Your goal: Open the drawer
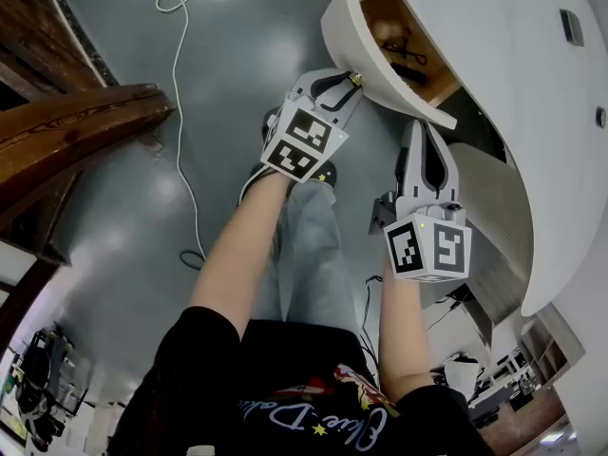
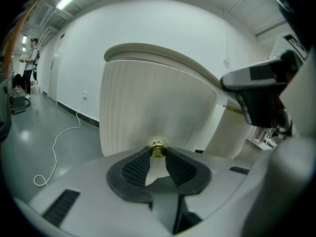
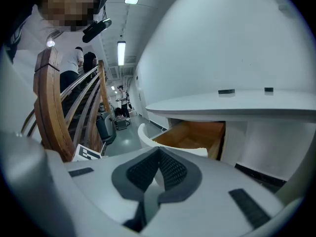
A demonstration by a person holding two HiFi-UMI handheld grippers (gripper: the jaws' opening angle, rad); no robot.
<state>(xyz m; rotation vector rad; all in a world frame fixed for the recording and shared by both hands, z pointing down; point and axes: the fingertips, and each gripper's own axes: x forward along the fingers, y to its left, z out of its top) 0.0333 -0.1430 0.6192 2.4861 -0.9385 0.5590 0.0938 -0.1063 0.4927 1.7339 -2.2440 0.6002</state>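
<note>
The drawer stands pulled out from the white counter. It has a curved white front and a wooden inside with some dark items. My left gripper is shut on the small brass knob of the drawer front. In the left gripper view the knob sits pinched between the pad tips, with the ribbed white front behind it. My right gripper hangs just below the drawer's lower edge, shut, with nothing held. In the right gripper view the drawer's open wooden inside lies beyond the gripper.
A white cable runs across the grey floor on the left. A curved wooden railing stands at the far left. The person's legs are below the grippers. Several people stand far down the corridor.
</note>
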